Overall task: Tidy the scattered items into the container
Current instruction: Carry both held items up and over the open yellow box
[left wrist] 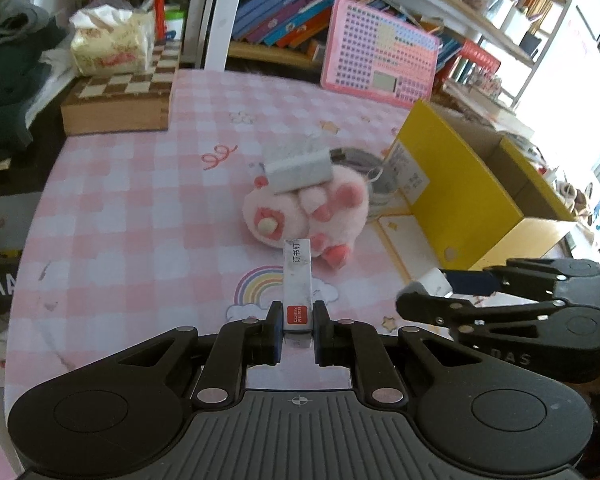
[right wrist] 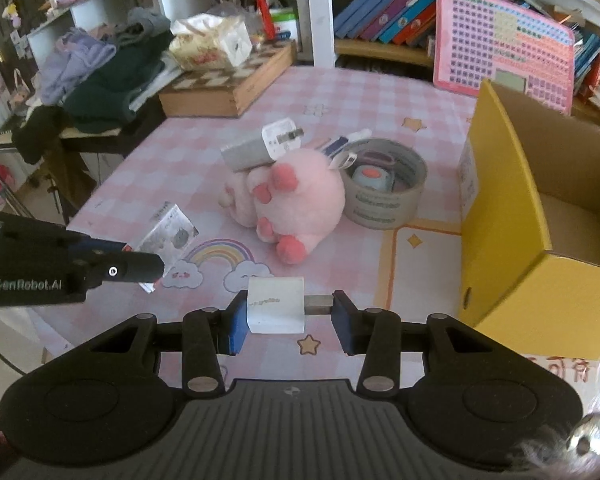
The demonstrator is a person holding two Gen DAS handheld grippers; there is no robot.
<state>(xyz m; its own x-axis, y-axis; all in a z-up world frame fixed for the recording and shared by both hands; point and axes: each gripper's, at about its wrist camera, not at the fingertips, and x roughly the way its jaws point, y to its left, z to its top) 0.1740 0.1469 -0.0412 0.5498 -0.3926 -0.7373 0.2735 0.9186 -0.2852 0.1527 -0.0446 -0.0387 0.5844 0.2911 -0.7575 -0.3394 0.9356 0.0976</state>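
Fingers of left gripper (left wrist: 296, 330) clenching slim white cardboard staple box (left wrist: 298, 292); right gripper (right wrist: 288, 316) fingers pinching white plastic plug charger (right wrist: 276, 305) by body and metal prongs (slippery hold). Both lifted above pink checked worktop (left wrist: 140, 200). Advice: carrying level, releasing over open yellow cardboard box (right wrist: 508, 216). Fuzzy pink plush toy (right wrist: 296, 200) waiting.

Staple box (left wrist: 298, 288) in L tongs (left wrist: 297, 326)

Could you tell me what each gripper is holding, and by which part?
Left gripper: staple box, by its near end. Right gripper: white charger plug, across body and prongs.
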